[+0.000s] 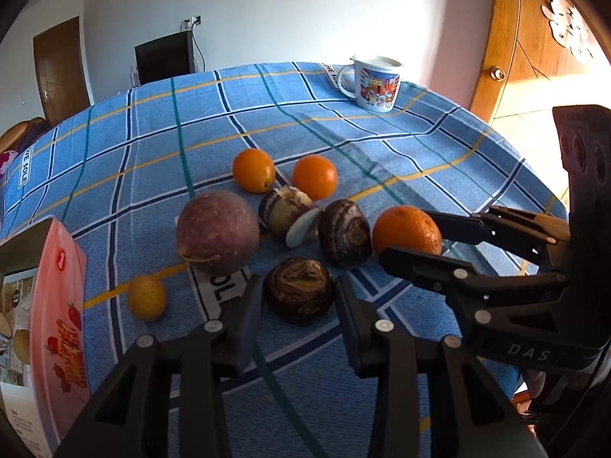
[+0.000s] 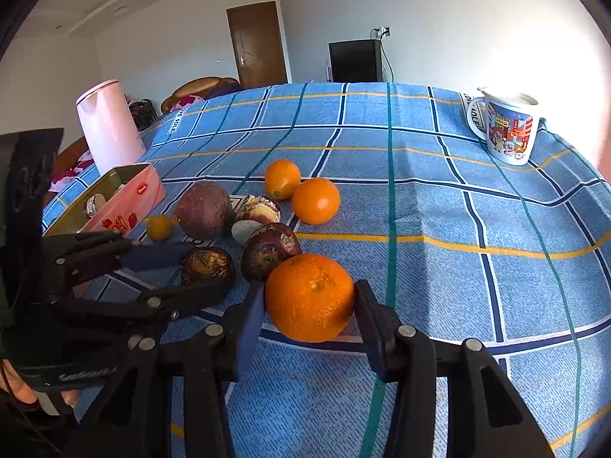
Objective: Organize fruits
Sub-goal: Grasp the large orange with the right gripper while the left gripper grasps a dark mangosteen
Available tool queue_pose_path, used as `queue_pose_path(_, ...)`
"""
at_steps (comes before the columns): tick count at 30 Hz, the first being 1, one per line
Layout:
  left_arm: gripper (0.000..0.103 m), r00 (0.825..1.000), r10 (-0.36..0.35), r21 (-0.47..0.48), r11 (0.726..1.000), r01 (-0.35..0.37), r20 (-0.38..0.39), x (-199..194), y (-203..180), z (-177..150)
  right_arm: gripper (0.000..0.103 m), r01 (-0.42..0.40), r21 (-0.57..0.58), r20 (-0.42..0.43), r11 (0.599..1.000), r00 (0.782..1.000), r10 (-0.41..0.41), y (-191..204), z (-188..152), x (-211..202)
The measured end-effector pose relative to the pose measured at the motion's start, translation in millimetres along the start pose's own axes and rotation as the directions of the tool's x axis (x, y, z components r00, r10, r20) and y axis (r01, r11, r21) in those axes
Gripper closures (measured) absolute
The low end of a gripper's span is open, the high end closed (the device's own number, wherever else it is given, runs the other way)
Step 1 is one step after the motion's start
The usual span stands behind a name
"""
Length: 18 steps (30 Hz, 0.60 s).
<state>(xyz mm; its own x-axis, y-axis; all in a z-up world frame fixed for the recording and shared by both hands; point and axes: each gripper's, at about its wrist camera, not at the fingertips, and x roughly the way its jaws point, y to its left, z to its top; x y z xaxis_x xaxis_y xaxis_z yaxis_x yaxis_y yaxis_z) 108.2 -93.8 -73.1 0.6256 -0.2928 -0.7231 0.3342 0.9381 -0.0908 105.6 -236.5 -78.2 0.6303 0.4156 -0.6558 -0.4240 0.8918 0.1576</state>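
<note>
Two grippers work over a table covered by a blue checked cloth point(image 1: 343, 114). The left gripper point(image 1: 298, 305) has its fingers apart, one on each side of a dark brown fruit point(image 1: 298, 290) that sits on the cloth between the tips; there is a small gap on each side, so nothing is clamped. The right gripper point(image 2: 309, 305) has its fingers spread around a large orange point(image 2: 310, 297), which rests on the cloth between them. Its right pad looks to be against the peel, while the left pad seems just off it, though I cannot tell for sure from this angle.

Just beyond the left fingertips lie a big reddish-purple fruit point(image 1: 217, 231), a second dark brown fruit point(image 1: 345, 233) and a cut-open fruit with pale flesh point(image 1: 286, 213). Farther past those sit two smaller oranges point(image 1: 254, 170) point(image 1: 315, 176), close together. A small yellow fruit point(image 1: 146, 297) lies to the left of the left finger. Farther left stands a pink tin point(image 1: 61, 305) with strawberries printed on it; in the right wrist view it is open and something round lies inside.

Well beyond the right fingertips, near the far edge of the table, stands a printed mug point(image 2: 508, 126). A pale pink kettle point(image 2: 109, 126) stands past the tin.
</note>
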Motion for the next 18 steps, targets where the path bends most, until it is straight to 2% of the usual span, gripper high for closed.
queue_pose_path(8, 0.063, 0.998, -0.046, -0.013, 0.999, 0.047, 0.036, -6.7, 3.8, -0.1, 0.054, 0.024, 0.011, 0.05, 1.0, 0.998, -0.025, 0.0, -2.2, -8.3)
queue_pose_path(18, 0.063, 0.988, -0.015, -0.002, 1.0, 0.016, 0.152, -26.7, 1.0, -2.4, 0.055, 0.03, -0.013, 0.14, 0.999, 0.99, -0.028, 4.6, -4.5, -20.6)
